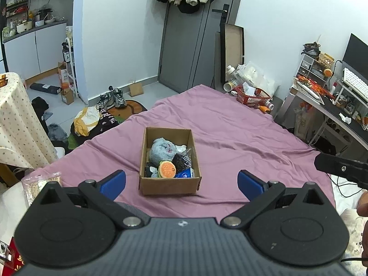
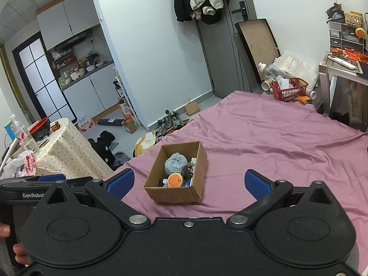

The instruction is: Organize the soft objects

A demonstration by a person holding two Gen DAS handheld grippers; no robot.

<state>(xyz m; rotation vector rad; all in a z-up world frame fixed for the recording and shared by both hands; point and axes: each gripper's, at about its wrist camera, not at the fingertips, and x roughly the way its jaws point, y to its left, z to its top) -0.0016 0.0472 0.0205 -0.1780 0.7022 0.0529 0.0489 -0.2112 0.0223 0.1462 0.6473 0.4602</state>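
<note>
An open cardboard box [image 1: 169, 185] [image 2: 173, 193] stands on the pink bedsheet [image 1: 241, 138] [image 2: 276, 138]. Inside lie a grey-blue fluffy plush [image 1: 161, 149] [image 2: 176, 162], an orange burger-shaped toy [image 1: 167, 169] [image 2: 175, 180], a dark knitted item [image 1: 181, 161] and a blue packet [image 1: 185, 173]. My left gripper [image 1: 181, 185] is open and empty, hovering just in front of the box. My right gripper [image 2: 189, 184] is open and empty, near the box's front right. The right gripper's black body shows at the right edge of the left wrist view [image 1: 340, 168].
A red basket [image 1: 253, 95] [image 2: 288, 88] sits at the bed's far corner. A table with a dotted cloth [image 1: 16, 124] [image 2: 64, 147] stands left. Clothes and shoes [image 1: 112, 100] lie on the floor. A desk [image 1: 333, 105] stands right. A snack packet [image 1: 39, 184] lies near left.
</note>
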